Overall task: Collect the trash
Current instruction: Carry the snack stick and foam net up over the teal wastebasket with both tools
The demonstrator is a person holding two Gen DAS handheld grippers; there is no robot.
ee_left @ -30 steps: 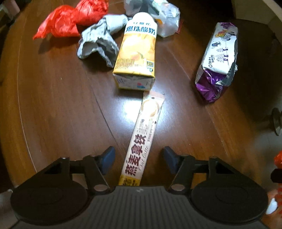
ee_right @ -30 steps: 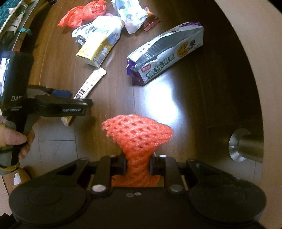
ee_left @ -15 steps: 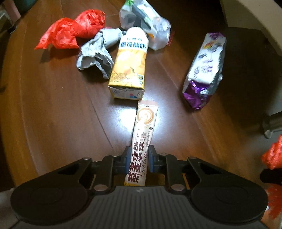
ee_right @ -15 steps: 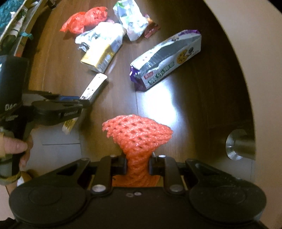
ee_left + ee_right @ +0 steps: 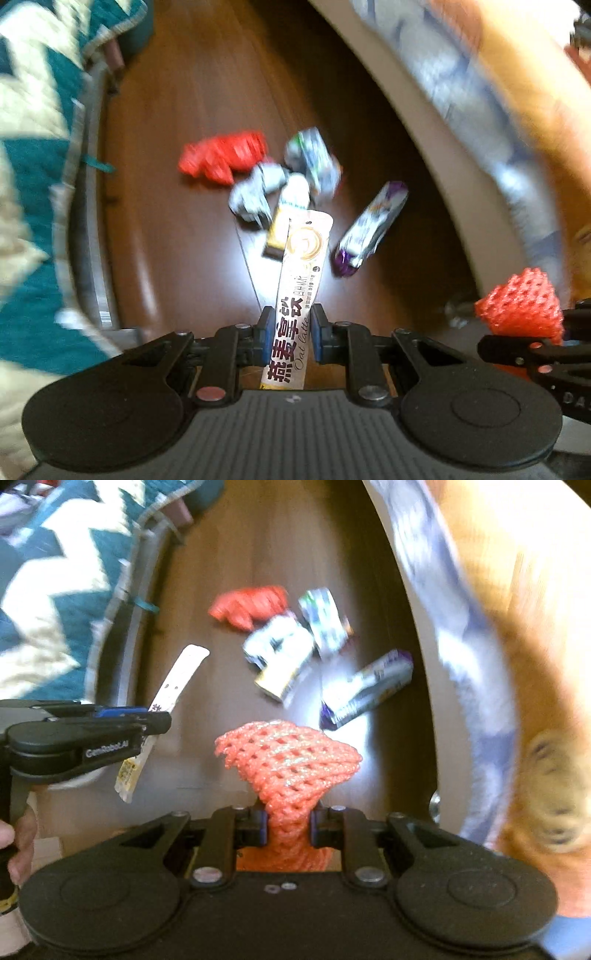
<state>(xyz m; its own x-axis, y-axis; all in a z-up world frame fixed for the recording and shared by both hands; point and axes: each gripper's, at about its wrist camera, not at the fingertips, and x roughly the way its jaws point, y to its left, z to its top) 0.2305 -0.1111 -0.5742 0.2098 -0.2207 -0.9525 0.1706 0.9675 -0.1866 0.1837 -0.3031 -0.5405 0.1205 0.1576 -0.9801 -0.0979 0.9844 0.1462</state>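
My left gripper (image 5: 289, 338) is shut on a long beige oat latte sachet (image 5: 301, 280) and holds it high above the wooden floor (image 5: 177, 221). The sachet (image 5: 173, 686) and the left gripper (image 5: 122, 716) also show in the right wrist view. My right gripper (image 5: 287, 825) is shut on an orange foam fruit net (image 5: 288, 760), also seen at the right of the left wrist view (image 5: 521, 302). Below lie a red plastic bag (image 5: 221, 157), a yellow milk carton (image 5: 286, 214), crumpled grey wrappers (image 5: 255, 195) and a purple snack bag (image 5: 373, 229).
A teal and cream zigzag blanket (image 5: 33, 147) fills the left side. A curved pale edge with orange and blue fabric (image 5: 498, 129) runs along the right. Both views are blurred by motion.
The left gripper closed on the sachet and lifted it off the floor. Both grippers have risen and pulled back, so the trash pile looks smaller and farther away.
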